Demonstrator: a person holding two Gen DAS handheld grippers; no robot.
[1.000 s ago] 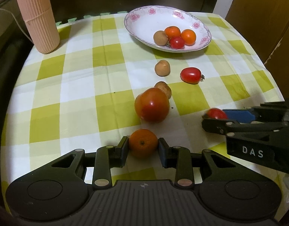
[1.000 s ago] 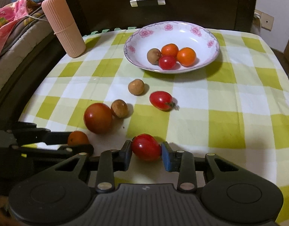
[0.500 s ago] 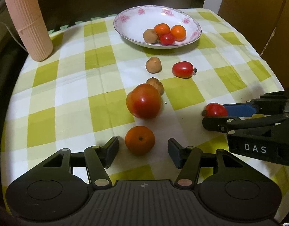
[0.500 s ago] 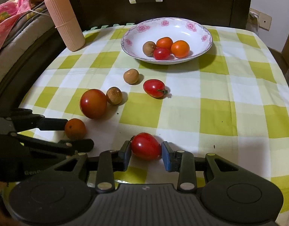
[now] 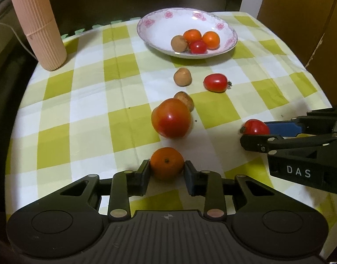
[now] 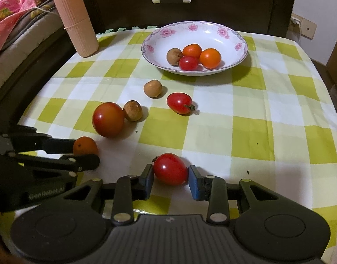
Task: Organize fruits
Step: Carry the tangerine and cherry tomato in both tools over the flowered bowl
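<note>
Left gripper (image 5: 167, 168) is just closing on a small orange (image 5: 167, 163), bottom centre w/ pads touching; right gripper (image 6: 170, 172) is pinching a cherry tomato (image 6: 170, 169) on the worktop (image 6: 245, 118). Both should be lifting straight up, squeezing gently, before heading to the plate (image 6: 232, 34) at top centre.

My two wrist views are warmly lit from overhead, and the checked tablecloth (image 5: 80, 101) looks bright while the dark cabinet (image 6: 212, 4) at twelve o'clock stays dim. The plate (image 6: 241, 44) throws a soft shadow toward four o'clock. Small glints sit on the big tomato (image 5: 171, 118). Fisheye bending curves the table edges at nine and three o'clock, and the corners go black. Focus is sharp mid-frame, softer at the rim.
</note>
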